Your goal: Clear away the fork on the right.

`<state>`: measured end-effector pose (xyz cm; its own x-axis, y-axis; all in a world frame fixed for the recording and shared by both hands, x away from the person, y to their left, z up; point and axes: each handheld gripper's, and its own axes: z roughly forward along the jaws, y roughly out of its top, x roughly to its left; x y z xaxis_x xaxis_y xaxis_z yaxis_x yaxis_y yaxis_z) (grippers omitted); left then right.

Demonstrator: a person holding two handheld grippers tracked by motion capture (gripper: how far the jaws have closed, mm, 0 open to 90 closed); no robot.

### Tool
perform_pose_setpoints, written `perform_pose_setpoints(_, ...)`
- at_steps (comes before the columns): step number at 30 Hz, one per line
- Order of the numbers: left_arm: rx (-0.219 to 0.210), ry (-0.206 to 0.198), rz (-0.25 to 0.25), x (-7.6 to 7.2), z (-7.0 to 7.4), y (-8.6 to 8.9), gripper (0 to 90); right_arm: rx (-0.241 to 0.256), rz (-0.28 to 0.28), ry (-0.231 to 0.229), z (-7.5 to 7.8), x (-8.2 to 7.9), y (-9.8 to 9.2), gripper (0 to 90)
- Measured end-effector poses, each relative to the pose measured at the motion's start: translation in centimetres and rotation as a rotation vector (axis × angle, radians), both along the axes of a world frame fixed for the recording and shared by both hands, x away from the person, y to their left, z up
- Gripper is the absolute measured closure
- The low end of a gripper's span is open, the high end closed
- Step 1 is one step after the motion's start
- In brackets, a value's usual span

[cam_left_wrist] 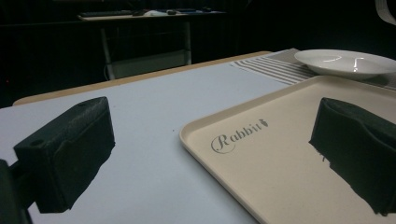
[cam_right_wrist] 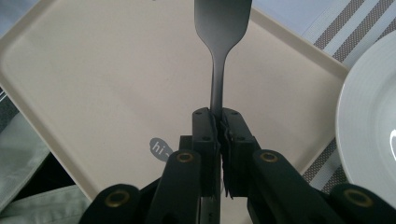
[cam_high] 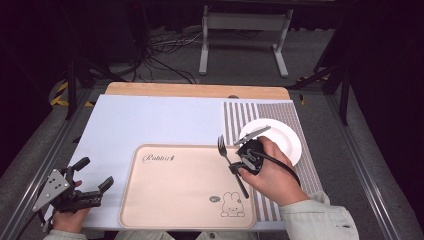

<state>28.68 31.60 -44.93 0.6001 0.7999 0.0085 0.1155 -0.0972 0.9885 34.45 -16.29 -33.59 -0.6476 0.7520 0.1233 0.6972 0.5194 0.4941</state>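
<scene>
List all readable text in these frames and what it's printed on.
"Rabbit": script print at the far left corner of the beige tray, last letters blurred.
"hi": grey speech bubble on the tray, beside the rabbit drawing; anything after it is hidden by the right gripper.

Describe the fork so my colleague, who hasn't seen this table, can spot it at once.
Start at the big beige plastic tray with the rabbit drawing. At its right edge, beside the round white plate, the right hand-held gripper clamps the dark metal fork by its handle. It is the sole utensil, tines pointing away from the person.
</scene>
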Motion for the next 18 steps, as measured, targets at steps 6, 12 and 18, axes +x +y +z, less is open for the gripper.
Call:
perform_pose_setpoints(6, -0.001, 0.0, 0.001, 0.0, 0.0, 0.0, 0.4, -0.018, -0.028, 0.042, -0.7, 0.3, 0.6, 85.9)
perform_pose_setpoints(12, -0.004, -0.001, 0.002, 0.0, 0.0, 0.0, 0.4, -0.041, -0.062, 0.103, -1.8, 0.6, 1.1, 85.9)
perform_pose_setpoints(18, -0.003, -0.003, 0.003, 0.0, 0.0, 0.1, 0.4, -0.068, -0.088, 0.147, -2.6, 0.9, 1.4, 85.8)
